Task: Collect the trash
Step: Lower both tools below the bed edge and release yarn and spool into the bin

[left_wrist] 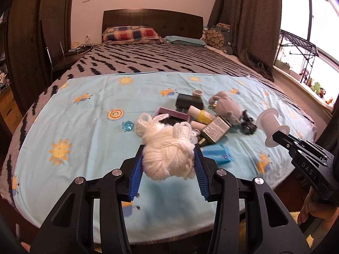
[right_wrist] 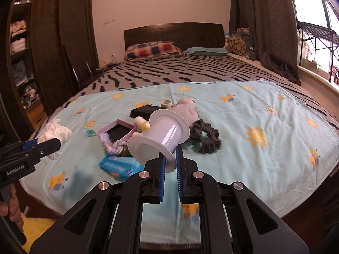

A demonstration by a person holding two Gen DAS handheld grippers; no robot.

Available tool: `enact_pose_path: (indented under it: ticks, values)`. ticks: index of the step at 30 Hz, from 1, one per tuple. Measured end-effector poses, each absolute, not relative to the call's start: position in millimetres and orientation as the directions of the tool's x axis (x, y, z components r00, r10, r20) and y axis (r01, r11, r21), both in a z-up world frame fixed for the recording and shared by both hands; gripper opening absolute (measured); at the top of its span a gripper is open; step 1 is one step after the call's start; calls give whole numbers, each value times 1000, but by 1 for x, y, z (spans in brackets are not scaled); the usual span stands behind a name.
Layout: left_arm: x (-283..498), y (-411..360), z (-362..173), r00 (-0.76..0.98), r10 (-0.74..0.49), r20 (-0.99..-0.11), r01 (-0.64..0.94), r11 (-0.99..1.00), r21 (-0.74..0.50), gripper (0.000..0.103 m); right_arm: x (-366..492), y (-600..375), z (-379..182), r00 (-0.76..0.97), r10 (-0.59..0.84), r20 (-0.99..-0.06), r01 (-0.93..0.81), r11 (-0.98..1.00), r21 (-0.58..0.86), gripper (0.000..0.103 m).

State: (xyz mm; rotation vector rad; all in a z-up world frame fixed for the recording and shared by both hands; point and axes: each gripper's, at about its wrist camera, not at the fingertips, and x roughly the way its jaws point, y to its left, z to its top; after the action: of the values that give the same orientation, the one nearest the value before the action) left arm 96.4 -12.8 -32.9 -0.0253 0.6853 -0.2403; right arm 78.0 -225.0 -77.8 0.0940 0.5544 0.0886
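Where blue pads [left_wrist: 135, 169] press: yarn [left_wrist: 167, 158].

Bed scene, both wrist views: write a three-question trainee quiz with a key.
1. True or false: the left hand-held gripper is empty.
2. Which item does the right hand-held gripper grip by its rim? A) dark scrunchie B) empty white spool C) blue packet
3. Fill in: the clutter lies on a light blue ____ printed with suns.

Key: 1. False, its blue pads clamp a bundle of white yarn. 2. B; the scrunchie and packet lie on the bed. 3. sheet.
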Motion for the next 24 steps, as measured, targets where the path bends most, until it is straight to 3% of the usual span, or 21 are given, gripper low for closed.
enact_pose_path:
  ticks: [5, 11, 24]
  values:
    - [58, -21, -46, 718, -262, -646, 254, 961, -107, 42, 34, -234, -87, 814, 178, -552, -83, 978, 193, 11]
    - [13, -28, -77, 679, -297, -672, 288, 949, -129, 42, -7, -235, -108, 785, 137, -605, -69, 989, 134, 11]
    - [-15, -47, -188, 559, -316, -767, 329, 933, -145, 42, -21, -223, -225, 577, 187, -795, -61, 981, 186, 11]
